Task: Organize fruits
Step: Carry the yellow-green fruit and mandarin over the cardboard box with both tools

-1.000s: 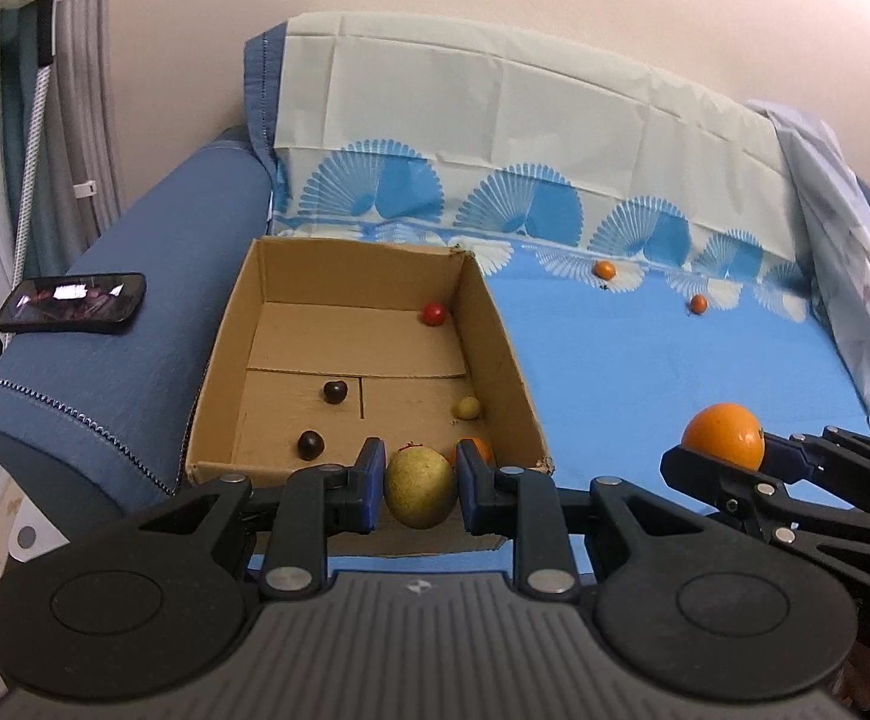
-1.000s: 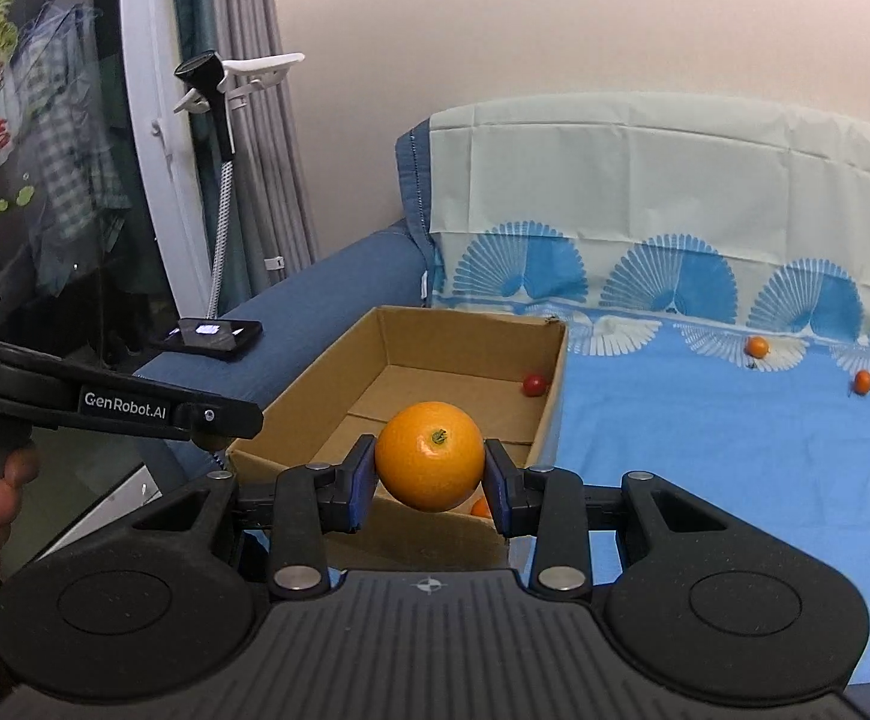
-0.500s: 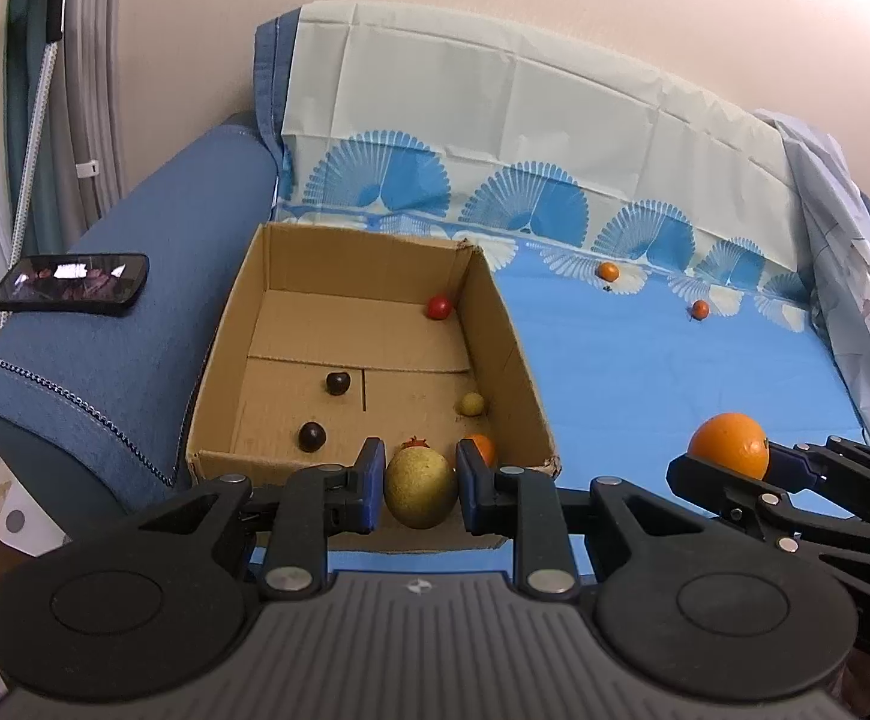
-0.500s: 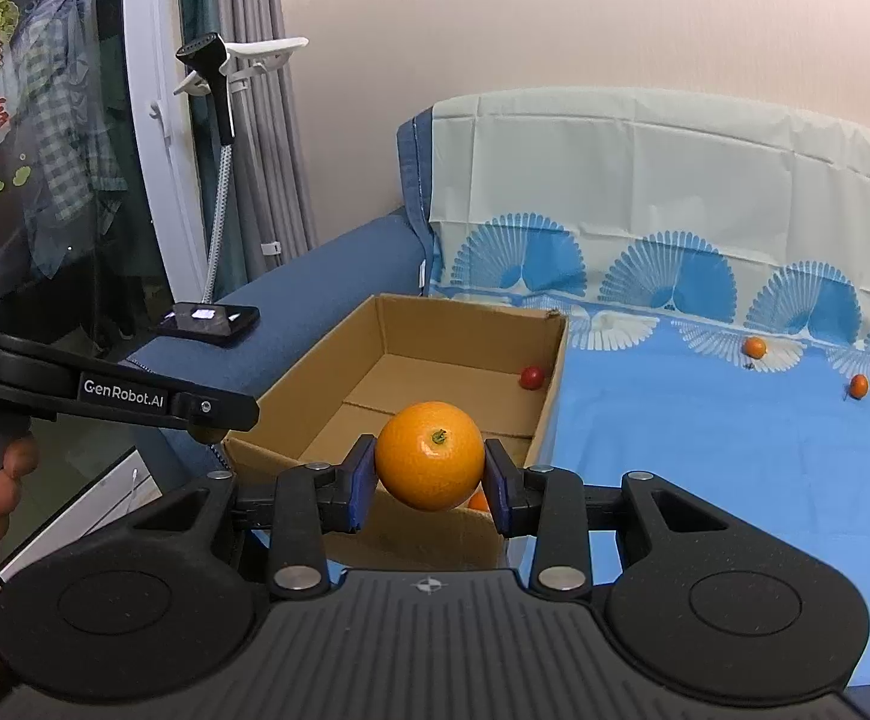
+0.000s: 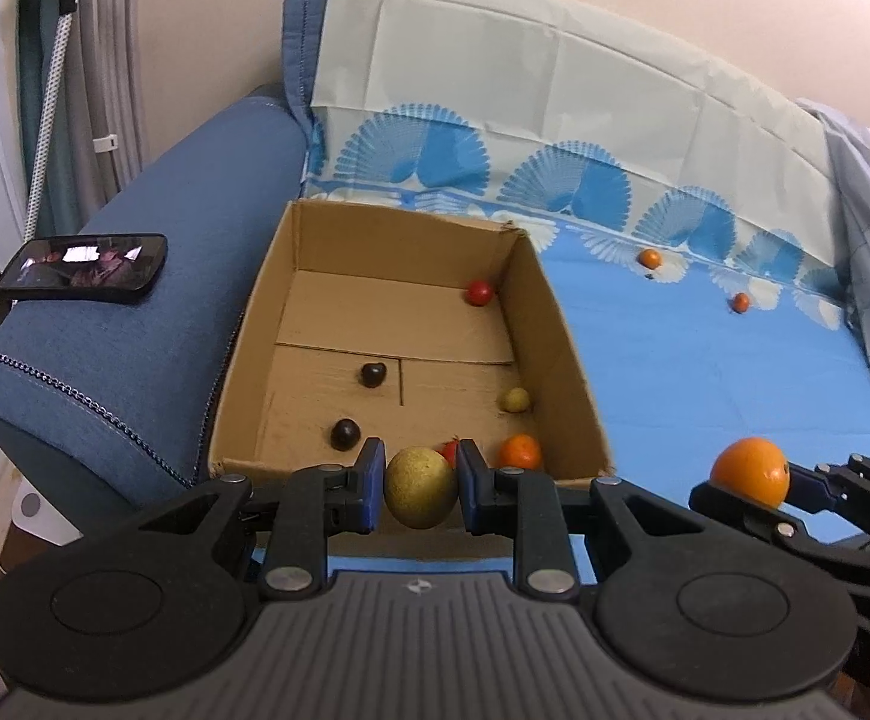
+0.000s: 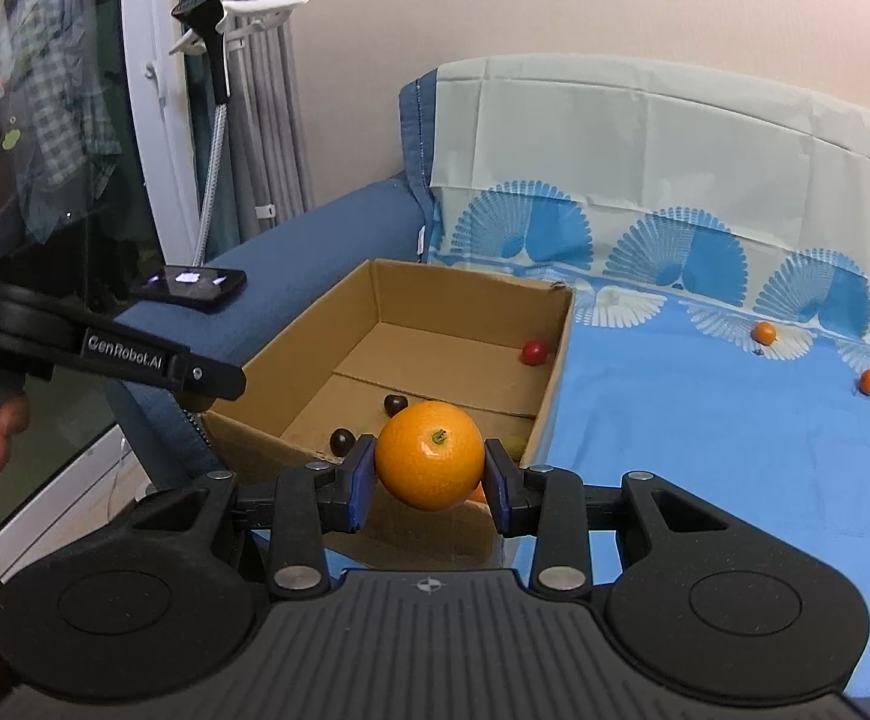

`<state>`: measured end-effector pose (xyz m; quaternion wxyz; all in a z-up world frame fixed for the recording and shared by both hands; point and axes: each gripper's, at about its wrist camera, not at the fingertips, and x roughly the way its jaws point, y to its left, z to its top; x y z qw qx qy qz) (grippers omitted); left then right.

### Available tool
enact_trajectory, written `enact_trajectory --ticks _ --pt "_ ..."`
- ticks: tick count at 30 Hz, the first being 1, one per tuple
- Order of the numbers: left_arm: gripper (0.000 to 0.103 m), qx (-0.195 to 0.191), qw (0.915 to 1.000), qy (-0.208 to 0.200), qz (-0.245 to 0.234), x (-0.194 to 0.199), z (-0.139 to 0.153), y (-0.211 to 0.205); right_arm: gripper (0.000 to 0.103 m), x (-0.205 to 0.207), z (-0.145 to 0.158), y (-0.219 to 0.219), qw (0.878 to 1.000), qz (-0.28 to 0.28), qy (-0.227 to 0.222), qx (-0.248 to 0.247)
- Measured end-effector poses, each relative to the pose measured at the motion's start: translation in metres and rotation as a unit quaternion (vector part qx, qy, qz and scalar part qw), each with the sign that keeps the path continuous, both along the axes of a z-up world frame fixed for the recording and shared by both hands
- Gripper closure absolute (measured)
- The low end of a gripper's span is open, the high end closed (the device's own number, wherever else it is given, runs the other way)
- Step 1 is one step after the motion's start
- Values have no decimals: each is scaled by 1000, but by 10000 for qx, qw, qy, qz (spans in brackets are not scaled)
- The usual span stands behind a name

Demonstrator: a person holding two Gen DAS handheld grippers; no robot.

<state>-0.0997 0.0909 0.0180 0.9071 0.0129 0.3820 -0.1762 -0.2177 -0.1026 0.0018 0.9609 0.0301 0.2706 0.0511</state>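
My left gripper (image 5: 421,489) is shut on a yellow-green fruit (image 5: 420,495), held just at the near wall of an open cardboard box (image 5: 549,324). My right gripper (image 6: 429,474) is shut on a large orange (image 6: 429,462), held in front of the box's near right corner (image 6: 549,396); it also shows in the left wrist view (image 5: 750,471). The box holds a red fruit (image 5: 479,292), two dark fruits (image 5: 373,374), a small yellow fruit (image 5: 514,400) and a small orange (image 5: 519,451). Two small oranges (image 5: 650,257) (image 5: 740,301) lie on the blue sheet.
The box sits on a sofa with a blue sheet (image 5: 705,372), against the blue armrest (image 5: 111,324). A phone (image 5: 84,267) lies on the armrest. A patterned cloth (image 5: 555,120) covers the backrest. A lamp stand and window (image 6: 207,120) are to the left.
Both grippers have risen and moved slightly toward the box, still holding their fruits. More of the box's inside shows in the right wrist view.
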Motion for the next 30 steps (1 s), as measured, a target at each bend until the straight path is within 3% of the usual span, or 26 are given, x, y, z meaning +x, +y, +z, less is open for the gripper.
enact_trajectory --ticks 14,30 --pt "75 48 9998 9 187 77 -13 -6 64 81 -21 -6 9988 -123 325 348" --pt "75 433 9974 481 330 158 -83 -15 64 170 -78 -8 9955 17 941 140"
